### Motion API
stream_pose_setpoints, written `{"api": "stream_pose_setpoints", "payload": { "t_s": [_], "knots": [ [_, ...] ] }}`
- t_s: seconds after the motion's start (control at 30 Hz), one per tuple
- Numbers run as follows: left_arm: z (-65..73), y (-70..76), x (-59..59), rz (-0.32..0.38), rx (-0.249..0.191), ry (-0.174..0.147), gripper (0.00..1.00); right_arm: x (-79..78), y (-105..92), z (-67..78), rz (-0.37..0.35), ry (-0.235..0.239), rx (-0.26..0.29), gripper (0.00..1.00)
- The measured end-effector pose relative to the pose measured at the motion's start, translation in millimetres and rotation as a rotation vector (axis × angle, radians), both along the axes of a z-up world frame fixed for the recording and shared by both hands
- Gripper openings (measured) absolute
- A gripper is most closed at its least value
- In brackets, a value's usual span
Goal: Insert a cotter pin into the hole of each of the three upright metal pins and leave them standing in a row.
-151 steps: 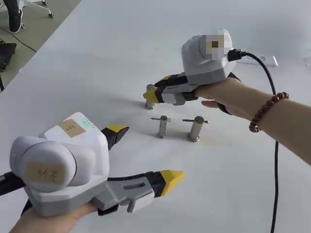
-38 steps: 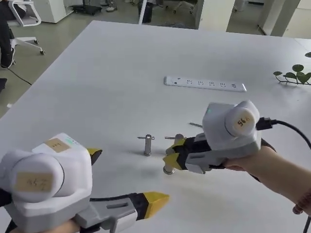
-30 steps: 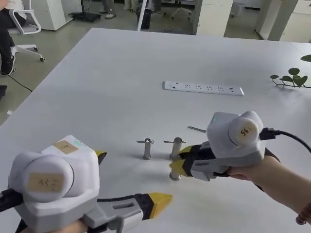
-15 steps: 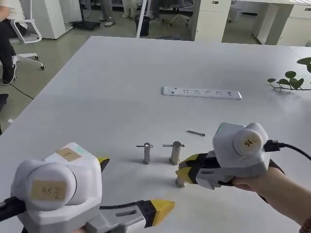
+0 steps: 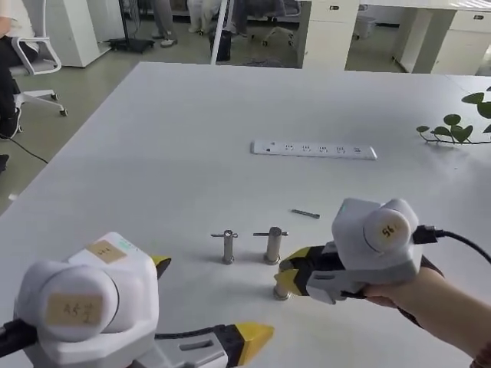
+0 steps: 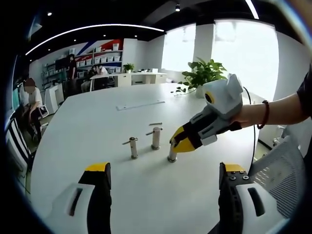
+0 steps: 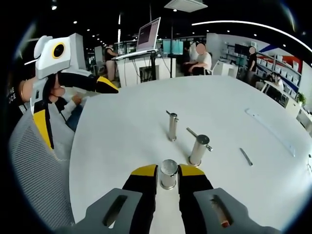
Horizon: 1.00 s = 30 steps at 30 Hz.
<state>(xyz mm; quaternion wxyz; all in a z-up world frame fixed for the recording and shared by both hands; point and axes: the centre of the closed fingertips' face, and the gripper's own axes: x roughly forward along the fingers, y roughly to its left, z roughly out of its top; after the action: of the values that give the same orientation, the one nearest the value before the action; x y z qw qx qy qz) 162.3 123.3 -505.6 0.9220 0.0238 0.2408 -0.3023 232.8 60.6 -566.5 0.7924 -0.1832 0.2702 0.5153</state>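
Two fitted metal pins (image 5: 228, 247) (image 5: 273, 244) stand on the surface (image 5: 192, 153) on the person's side of the power strip (image 5: 314, 150); the right gripper (image 5: 284, 280), fingers clenched on the bare third pin (image 7: 168, 173) slightly farther from that strip, should plant it upright in their line, the left gripper's (image 5: 209, 299) fingers spread empty.

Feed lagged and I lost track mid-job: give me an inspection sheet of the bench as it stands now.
Surface: white table, plain top.
Job's things: left pin and middle pin upright side by side, inserted cotter pins in both; third pin upright, no cotter pin seen in it; loose cotter pin lying behind them.
Clutter: power strip farther back.
Tools: right tool shut on third pin; left tool open, holding nothing.
Cables: black cable from right tool.
Surroundings: plant by the table's right side; office chair on the floor.
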Motion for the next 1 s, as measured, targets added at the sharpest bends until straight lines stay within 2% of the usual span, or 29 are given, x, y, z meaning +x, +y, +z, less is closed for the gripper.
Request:
{"api": "stream_pose_setpoints", "payload": {
  "t_s": [0.13,0.3,0.4,0.57,0.67,0.83,1.0],
  "knots": [
    [1.2,1.0,0.8,0.002,0.004,-0.005,0.93,-2.0,-0.2,3.7,0.023,-0.013,-0.009,0.14],
    [0.9,0.8,-1.0,0.001,0.007,-0.004,0.93,0.2,-2.8,11.8,0.014,-0.016,0.005,0.15],
    [0.6,1.3,-1.3,0.001,0.008,-0.003,0.93,1.2,-6.3,20.1,-0.004,0.008,0.027,0.18],
    [0.8,3.1,-0.1,0.012,0.005,-0.002,0.93,0.9,-9.5,36.3,-0.011,0.007,0.057,0.23],
    [2.0,3.5,1.8,0.015,0.003,-0.007,0.93,6.0,-11.9,42.0,-0.029,0.018,0.079,0.23],
    [2.5,3.1,3.9,0.017,-0.001,-0.009,0.93,16.2,-22.0,45.2,-0.055,0.012,0.068,0.23],
    [0.9,3.9,4.8,0.017,-0.005,-0.004,0.93,33.0,-35.0,45.5,-0.100,0.007,0.053,0.22]
  ]
}}
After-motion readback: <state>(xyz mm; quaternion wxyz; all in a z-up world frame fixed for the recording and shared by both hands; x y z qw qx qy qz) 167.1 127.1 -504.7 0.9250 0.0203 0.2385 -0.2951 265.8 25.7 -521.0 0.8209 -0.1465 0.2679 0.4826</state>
